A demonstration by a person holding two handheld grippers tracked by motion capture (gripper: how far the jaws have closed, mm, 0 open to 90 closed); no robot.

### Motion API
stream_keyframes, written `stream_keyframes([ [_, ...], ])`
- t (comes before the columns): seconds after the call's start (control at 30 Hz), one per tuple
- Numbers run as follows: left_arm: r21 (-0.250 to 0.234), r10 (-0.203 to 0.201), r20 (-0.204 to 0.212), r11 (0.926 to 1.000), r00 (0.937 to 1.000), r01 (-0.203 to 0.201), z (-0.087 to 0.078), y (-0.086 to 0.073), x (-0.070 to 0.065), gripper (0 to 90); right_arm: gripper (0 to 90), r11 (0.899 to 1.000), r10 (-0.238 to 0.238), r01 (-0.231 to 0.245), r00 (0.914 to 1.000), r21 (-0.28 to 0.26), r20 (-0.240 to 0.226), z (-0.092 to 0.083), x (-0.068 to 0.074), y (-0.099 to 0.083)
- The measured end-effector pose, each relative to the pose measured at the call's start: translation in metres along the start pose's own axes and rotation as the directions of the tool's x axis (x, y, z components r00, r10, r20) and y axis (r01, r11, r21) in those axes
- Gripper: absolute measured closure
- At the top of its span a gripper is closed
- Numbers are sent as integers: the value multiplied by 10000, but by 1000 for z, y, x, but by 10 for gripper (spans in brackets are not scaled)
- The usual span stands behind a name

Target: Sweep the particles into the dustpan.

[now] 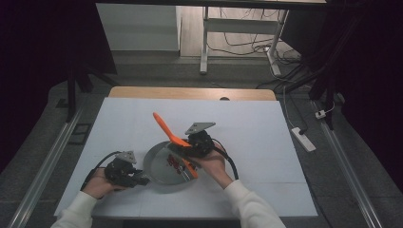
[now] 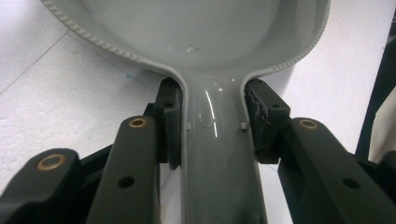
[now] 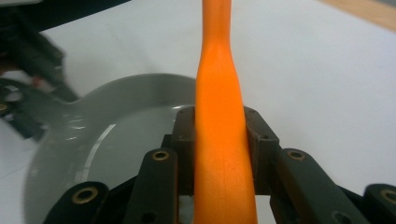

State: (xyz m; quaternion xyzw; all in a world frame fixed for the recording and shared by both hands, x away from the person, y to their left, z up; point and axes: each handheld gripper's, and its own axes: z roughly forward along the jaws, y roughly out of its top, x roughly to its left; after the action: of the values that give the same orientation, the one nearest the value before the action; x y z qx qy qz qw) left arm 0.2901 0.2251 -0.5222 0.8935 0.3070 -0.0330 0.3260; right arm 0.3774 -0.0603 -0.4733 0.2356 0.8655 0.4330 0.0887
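A grey pan (image 1: 154,176) sits on the white table near its front edge, with small red pieces (image 1: 175,163) inside. My left gripper (image 1: 140,180) is at the pan's left side, shut on the pan's handle (image 2: 215,140); the pads (image 2: 170,116) press on both of its sides. My right gripper (image 1: 184,145) hovers over the pan's far right rim, shut on an orange spatula (image 1: 164,126). One end of the spatula slants up and to the left, and the other end (image 1: 191,170) reaches down into the pan. In the right gripper view, the spatula (image 3: 219,93) runs straight up between the jaws, above the pan (image 3: 93,140).
The white table top (image 1: 247,128) stretches wide behind and to both sides of the pan. A wooden strip (image 1: 190,93) runs along the far edge. Beyond it are a desk leg (image 1: 204,42) and loose cables (image 1: 252,45) on the floor. A power strip (image 1: 304,138) lies off the right edge.
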Motion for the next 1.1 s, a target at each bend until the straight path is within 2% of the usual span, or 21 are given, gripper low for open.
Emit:
stream_keyframes([
  [0.17,0,-20,-9,10000,10000,20,0,0,0,615,695,9988,486,-482,9968,-72,628,-15,-19,-4],
  [0.3,-1,2,-12,10000,10000,-2,0,0,-1,615,694,9980,620,-626,9918,20,1117,-26,-26,-11],
  [0.4,18,54,3,10000,10000,-54,-1,0,-4,615,694,9965,811,-829,9880,78,1312,-32,-31,-17],
  [0.47,70,109,-8,9999,9999,-109,-1,-1,-5,614,694,9949,971,-999,9855,128,1393,-34,-33,-20],
  [0.8,58,112,3,9999,9999,-112,-4,-4,-8,616,694,9908,1110,-1223,9792,576,1701,-42,-39,-42],
  [1.0,57,89,-69,9999,9999,-88,-6,-5,-9,616,694,9917,784,-946,9818,875,1728,-39,-31,-46],
  [1.1,75,94,-118,9999,9999,-93,-6,-6,-11,616,695,9915,843,-977,9853,854,1486,-36,-27,-47],
])
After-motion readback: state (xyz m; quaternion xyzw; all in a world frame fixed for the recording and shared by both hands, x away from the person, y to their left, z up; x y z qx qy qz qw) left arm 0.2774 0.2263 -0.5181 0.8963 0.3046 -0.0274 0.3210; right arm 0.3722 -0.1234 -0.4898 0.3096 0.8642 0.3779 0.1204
